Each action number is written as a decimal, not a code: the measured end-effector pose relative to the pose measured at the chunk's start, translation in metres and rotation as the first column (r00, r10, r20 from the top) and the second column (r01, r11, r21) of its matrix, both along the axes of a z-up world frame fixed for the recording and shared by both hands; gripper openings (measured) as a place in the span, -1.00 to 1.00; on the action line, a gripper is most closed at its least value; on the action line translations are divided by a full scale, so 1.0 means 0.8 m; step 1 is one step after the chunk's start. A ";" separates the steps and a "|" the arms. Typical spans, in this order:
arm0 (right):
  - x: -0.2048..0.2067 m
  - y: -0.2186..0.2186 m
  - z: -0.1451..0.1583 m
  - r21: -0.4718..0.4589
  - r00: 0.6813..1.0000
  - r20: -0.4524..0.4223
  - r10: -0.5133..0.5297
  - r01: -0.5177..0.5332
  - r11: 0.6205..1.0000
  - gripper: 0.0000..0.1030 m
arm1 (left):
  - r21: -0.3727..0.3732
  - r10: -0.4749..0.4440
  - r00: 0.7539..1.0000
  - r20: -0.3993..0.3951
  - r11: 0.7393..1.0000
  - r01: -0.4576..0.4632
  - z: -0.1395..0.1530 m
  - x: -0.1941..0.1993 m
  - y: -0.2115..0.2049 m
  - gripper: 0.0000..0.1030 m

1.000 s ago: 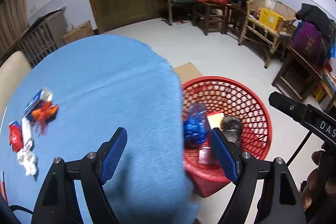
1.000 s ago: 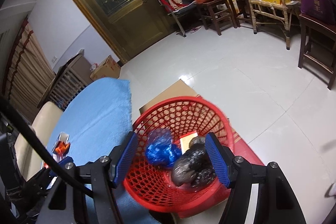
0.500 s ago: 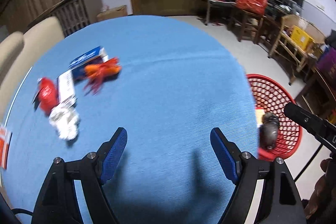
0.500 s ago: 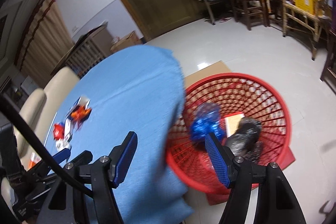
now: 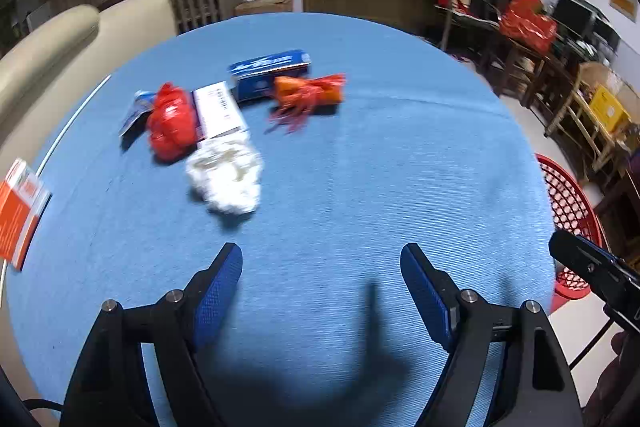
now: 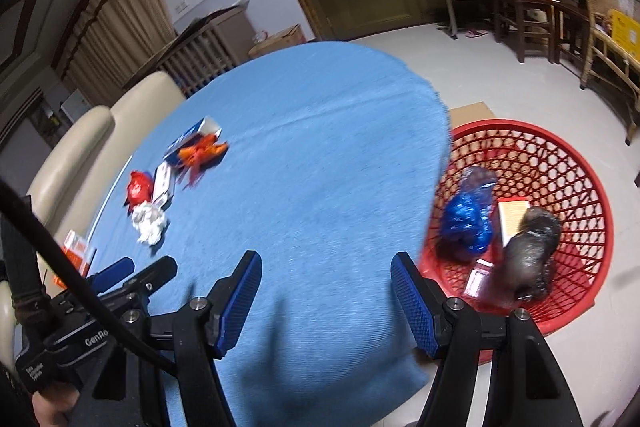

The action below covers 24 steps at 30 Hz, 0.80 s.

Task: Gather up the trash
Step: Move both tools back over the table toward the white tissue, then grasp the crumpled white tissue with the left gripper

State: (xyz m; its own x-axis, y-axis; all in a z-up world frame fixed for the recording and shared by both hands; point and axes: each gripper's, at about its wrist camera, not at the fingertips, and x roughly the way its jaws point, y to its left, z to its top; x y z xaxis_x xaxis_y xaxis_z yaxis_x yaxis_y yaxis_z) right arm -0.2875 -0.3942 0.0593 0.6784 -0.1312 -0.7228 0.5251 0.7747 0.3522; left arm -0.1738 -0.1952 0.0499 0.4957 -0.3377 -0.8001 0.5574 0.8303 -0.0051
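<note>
Both the left gripper and right gripper hover with jaws wide and empty. Trash, including a white wad, lies at 11 o'clock on the surface. Risk: light wrappers may slip out before reaching the basket.

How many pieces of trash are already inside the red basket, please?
4 visible: a blue bag, a dark bag, a yellowish box and a pink packet; the tablecloth may hide more.

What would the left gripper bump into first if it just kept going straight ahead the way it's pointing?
Probably the blue tablecloth: the open left gripper looks down at bare cloth. The crumpled white paper lies left of that line, so it would likely be missed, though depth is hard to judge.
</note>
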 end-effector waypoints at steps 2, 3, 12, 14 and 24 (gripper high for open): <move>0.007 0.009 0.000 -0.005 1.000 -0.005 0.017 -0.017 1.000 0.37 | -0.004 0.023 1.000 -0.005 1.000 -0.023 -0.002 0.007 0.013 0.59; 0.010 0.013 0.000 -0.006 1.000 -0.006 0.024 -0.024 1.000 0.37 | -0.005 0.033 0.999 -0.007 0.999 -0.033 -0.002 0.010 0.017 0.59; 0.038 0.047 -0.002 -0.019 0.996 -0.024 0.089 -0.089 0.996 0.37 | -0.016 0.112 0.994 -0.021 0.994 -0.112 -0.006 0.034 0.057 0.59; 0.042 0.053 -0.004 -0.019 0.995 -0.028 0.100 -0.100 0.995 0.37 | -0.024 0.127 0.992 -0.028 0.992 -0.127 -0.006 0.042 0.063 0.59; 0.047 0.063 -0.011 -0.010 0.993 -0.032 0.118 -0.118 0.993 0.37 | -0.086 0.181 0.979 -0.091 0.978 -0.189 -0.007 0.093 0.064 0.59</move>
